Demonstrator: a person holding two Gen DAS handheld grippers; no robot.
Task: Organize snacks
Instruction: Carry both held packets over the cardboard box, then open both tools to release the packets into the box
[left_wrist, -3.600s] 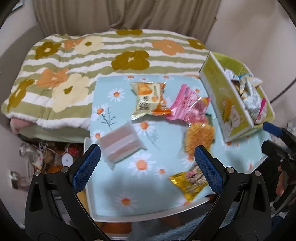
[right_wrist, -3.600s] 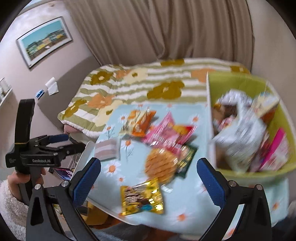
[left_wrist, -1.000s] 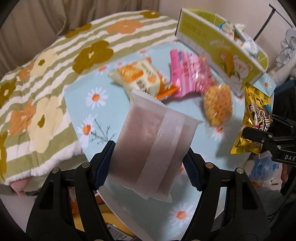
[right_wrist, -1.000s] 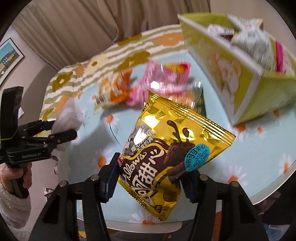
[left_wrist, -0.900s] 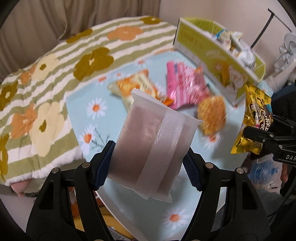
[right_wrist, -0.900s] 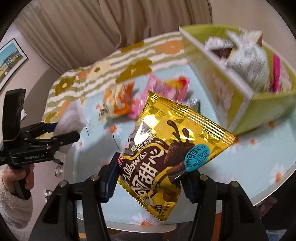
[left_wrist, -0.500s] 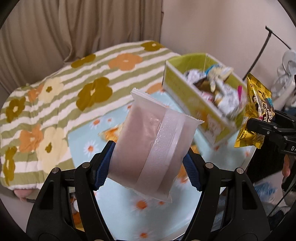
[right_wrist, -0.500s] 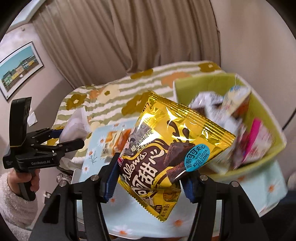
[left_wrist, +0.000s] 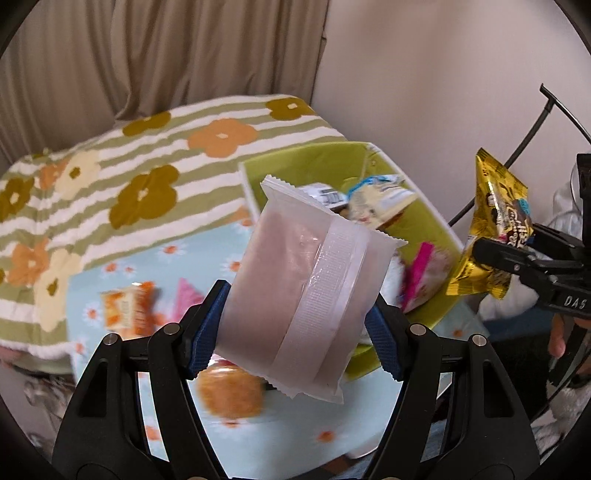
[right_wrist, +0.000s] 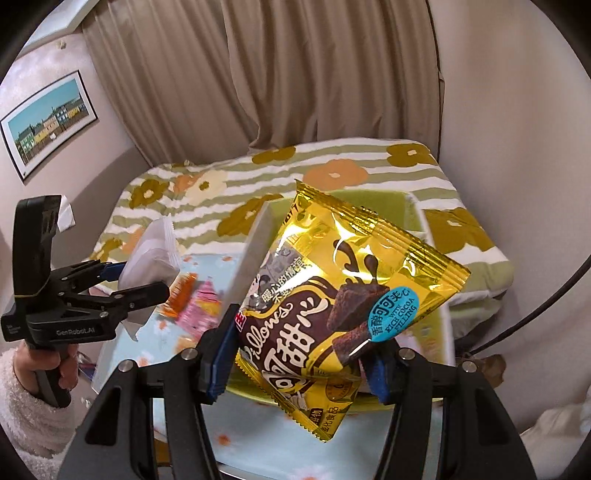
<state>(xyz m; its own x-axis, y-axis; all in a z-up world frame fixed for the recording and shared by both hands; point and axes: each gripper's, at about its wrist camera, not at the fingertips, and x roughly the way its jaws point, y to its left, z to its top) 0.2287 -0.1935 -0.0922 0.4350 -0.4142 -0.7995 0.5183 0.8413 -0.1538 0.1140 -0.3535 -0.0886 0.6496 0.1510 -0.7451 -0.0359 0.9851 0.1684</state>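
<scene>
My left gripper (left_wrist: 295, 328) is shut on a frosted white packet with a pink-brown filling (left_wrist: 299, 291), held in the air over the near rim of the green snack box (left_wrist: 439, 236). My right gripper (right_wrist: 295, 362) is shut on a gold cocoa pillow snack bag (right_wrist: 343, 291), held up in front of the same green box (right_wrist: 417, 218), hiding most of its inside. From the left wrist view the gold bag (left_wrist: 491, 225) hangs at the right; from the right wrist view the white packet (right_wrist: 151, 254) shows at the left.
The box holds several wrapped snacks (left_wrist: 376, 203). On the daisy-print tablecloth (left_wrist: 122, 269) lie an orange packet (left_wrist: 127, 310), a pink packet (left_wrist: 188, 295) and a round waffle snack (left_wrist: 229, 395). A flowered striped blanket (left_wrist: 110, 177) lies behind, curtains and a wall beyond.
Both grippers rose and swung right from above the tablecloth to over the green box, each carrying its packet. The grips look unchanged.
</scene>
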